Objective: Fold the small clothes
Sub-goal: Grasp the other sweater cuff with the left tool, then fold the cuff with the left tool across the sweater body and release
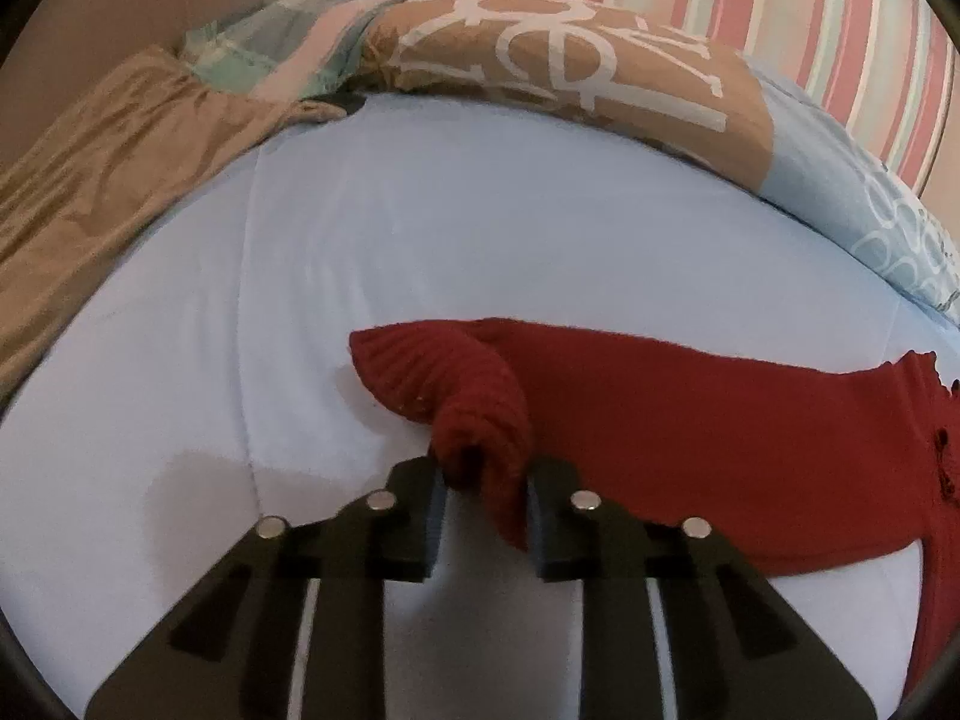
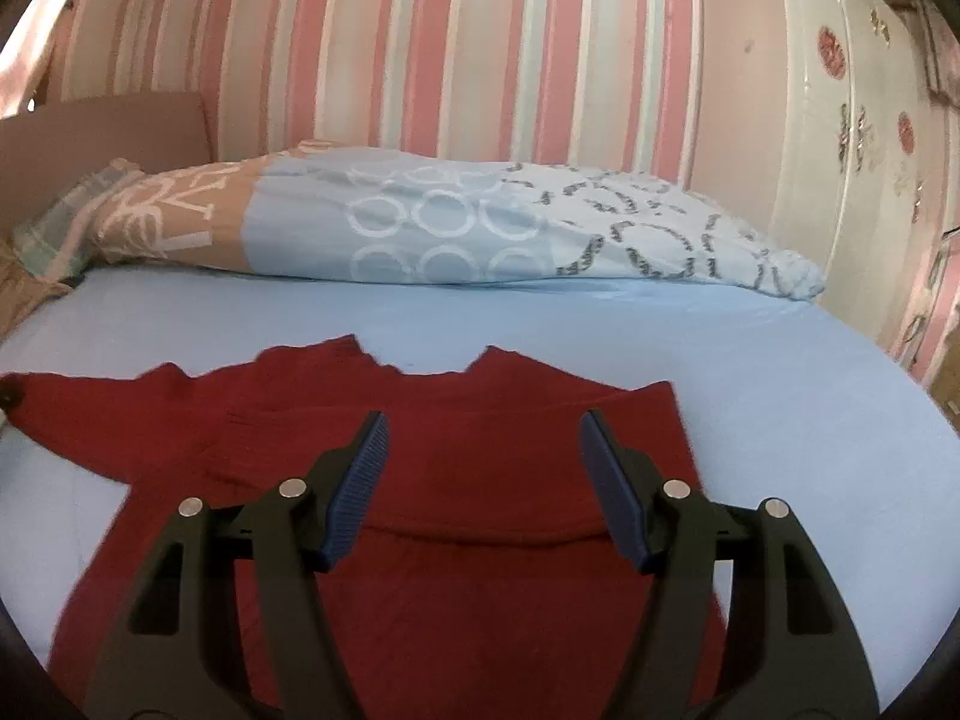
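A small red knit sweater (image 2: 480, 468) lies flat on the light blue bed sheet (image 2: 780, 396), neckline toward the pillows. In the left wrist view the sweater (image 1: 720, 438) stretches to the right, and its ribbed sleeve cuff (image 1: 468, 414) is bunched and lifted between my left gripper's jaws. My left gripper (image 1: 486, 498) is shut on that sleeve end. My right gripper (image 2: 480, 438) is wide open and empty, hovering above the sweater's body, its blue ribbed pads (image 2: 360, 480) apart on either side.
A patterned blue and tan pillow (image 2: 480, 222) lies across the head of the bed; it also shows in the left wrist view (image 1: 570, 54). A tan blanket (image 1: 102, 168) lies along the left side. A striped pink wall (image 2: 480, 60) and a white wardrobe (image 2: 852, 90) stand behind.
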A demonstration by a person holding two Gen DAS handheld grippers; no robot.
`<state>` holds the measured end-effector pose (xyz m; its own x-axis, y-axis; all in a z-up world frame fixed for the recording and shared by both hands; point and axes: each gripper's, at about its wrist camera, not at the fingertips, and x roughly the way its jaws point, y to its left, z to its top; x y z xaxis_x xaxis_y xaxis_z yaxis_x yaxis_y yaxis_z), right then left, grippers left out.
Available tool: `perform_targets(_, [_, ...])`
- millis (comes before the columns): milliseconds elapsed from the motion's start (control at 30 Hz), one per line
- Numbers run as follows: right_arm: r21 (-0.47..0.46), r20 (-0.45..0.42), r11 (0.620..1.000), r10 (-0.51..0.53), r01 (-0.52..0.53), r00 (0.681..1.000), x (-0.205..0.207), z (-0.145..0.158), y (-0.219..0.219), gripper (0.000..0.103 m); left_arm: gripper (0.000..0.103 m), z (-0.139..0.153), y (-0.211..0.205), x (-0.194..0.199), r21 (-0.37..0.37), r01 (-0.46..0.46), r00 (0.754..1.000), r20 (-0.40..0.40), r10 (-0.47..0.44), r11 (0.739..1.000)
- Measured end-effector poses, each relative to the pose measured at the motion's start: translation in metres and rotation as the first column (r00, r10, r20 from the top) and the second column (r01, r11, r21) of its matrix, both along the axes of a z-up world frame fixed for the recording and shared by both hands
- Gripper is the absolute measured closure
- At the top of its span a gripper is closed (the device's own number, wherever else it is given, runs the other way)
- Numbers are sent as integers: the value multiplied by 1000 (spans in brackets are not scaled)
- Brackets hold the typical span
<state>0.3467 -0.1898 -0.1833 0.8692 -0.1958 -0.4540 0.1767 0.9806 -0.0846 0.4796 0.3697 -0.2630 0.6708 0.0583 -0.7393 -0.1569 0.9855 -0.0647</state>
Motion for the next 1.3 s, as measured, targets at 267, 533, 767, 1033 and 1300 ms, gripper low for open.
perform_targets(267, [38,0,999,-10,10,1000,-1,4,-19,36,85,54,-50,-9,58,65,995,70,-69,996])
perform_targets(533, [114,-67,993,40,-33,997,-4,39,-70,36,86,135,-172,-7,12,187,973,135,-187,982])
perform_targets(767, [71,-113,997,-13,21,994,-18,57,-177,36,85,153,-325,-2,33,333,937,98,-335,942])
perform_targets(1033, [148,-26,988,-42,45,999,-44,33,-249,36,86,112,-484,9,99,413,910,6,-415,905])
perform_targets(1300, [151,6,985,-87,85,996,-37,8,-288,36,86,52,-577,5,141,469,883,-77,-462,872])
